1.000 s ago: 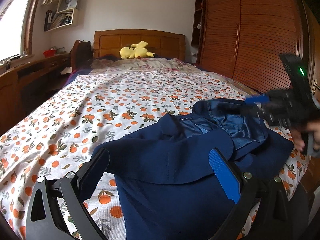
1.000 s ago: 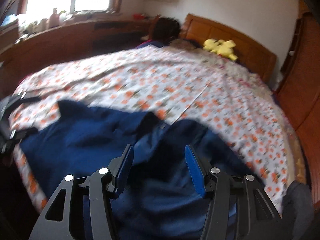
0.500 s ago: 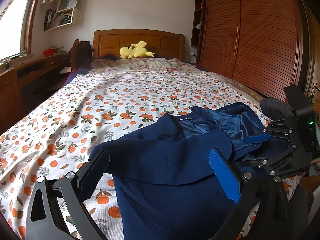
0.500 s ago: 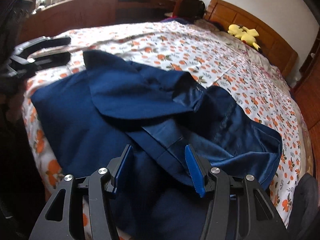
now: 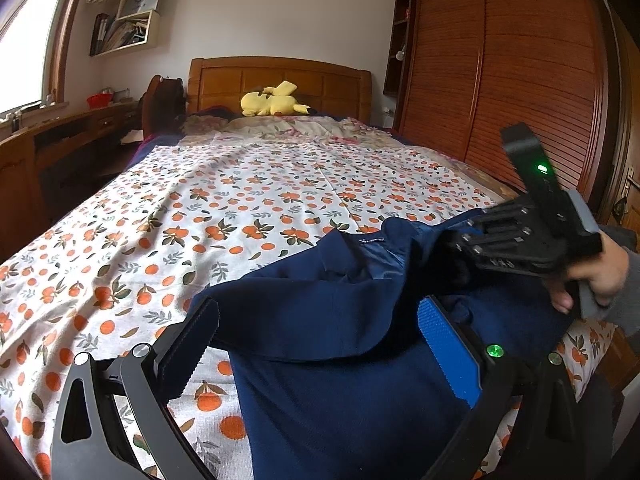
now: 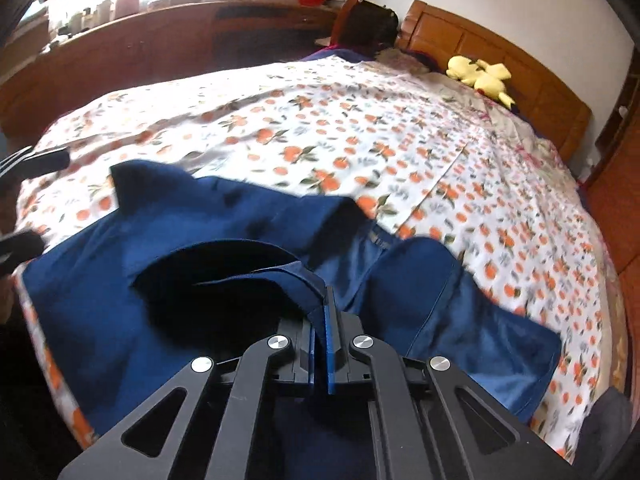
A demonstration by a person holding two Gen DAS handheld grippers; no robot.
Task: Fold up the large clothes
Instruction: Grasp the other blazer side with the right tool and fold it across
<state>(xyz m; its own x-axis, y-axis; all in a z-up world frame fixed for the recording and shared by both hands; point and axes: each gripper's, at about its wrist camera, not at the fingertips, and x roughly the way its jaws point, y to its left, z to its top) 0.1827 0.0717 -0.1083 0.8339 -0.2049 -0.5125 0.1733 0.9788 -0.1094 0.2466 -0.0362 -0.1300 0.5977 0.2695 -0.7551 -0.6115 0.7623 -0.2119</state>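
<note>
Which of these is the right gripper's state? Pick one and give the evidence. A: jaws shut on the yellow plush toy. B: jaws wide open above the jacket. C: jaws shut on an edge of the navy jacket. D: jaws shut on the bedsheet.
C: in the right wrist view the right gripper has its jaws together with a fold of the navy jacket pinched between them.

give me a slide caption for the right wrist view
Right hand-held gripper shut on a fold of the navy jacket on the orange-print bedspread.
</note>
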